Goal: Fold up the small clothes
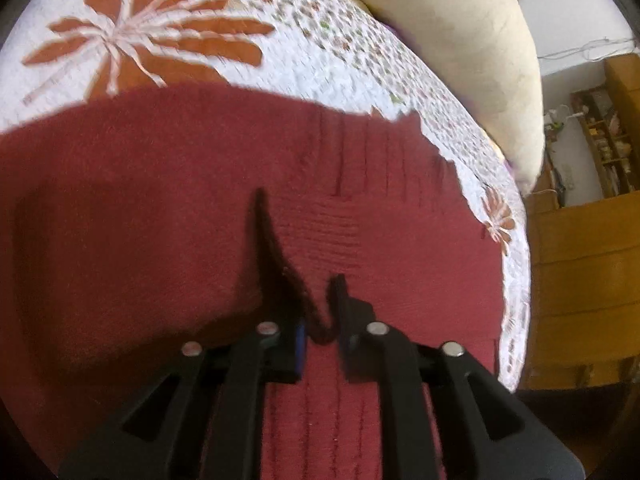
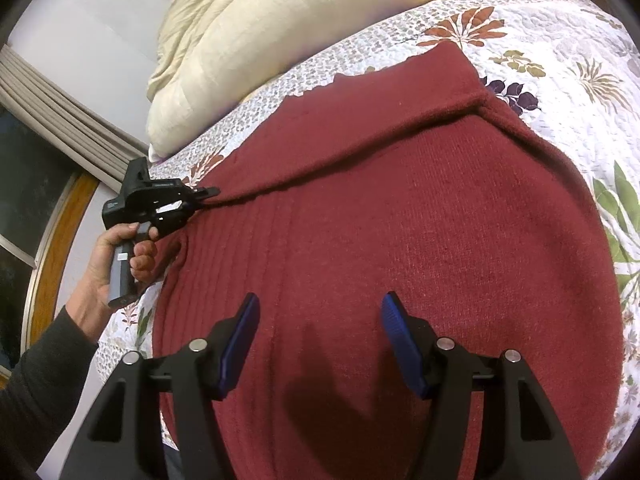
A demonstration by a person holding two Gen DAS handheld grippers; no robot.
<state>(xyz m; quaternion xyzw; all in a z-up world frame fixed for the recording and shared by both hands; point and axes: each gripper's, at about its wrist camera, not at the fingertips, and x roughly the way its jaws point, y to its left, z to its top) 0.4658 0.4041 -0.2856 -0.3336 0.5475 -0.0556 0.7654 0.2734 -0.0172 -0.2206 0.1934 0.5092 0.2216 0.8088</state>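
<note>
A dark red knit sweater (image 2: 400, 240) lies spread on a floral quilted bedspread (image 2: 560, 60); in the left wrist view the sweater (image 1: 140, 200) fills the middle. My left gripper (image 1: 320, 320) is shut on a pinched ridge of the sweater's edge, the fabric raised between its fingers. In the right wrist view the left gripper (image 2: 212, 191) holds that edge at the sweater's left side, with a fold line running from it up to the right. My right gripper (image 2: 320, 344) hovers open over the lower part of the sweater, blue pads (image 2: 240, 344) wide apart, nothing between them.
A cream pillow (image 2: 300, 32) lies along the far side of the bed. A hand (image 2: 116, 256) and dark sleeve hold the left gripper's handle. A window with a wooden frame (image 2: 48, 248) is at left. Wooden furniture and shelves (image 1: 592, 220) stand beyond the bed's edge.
</note>
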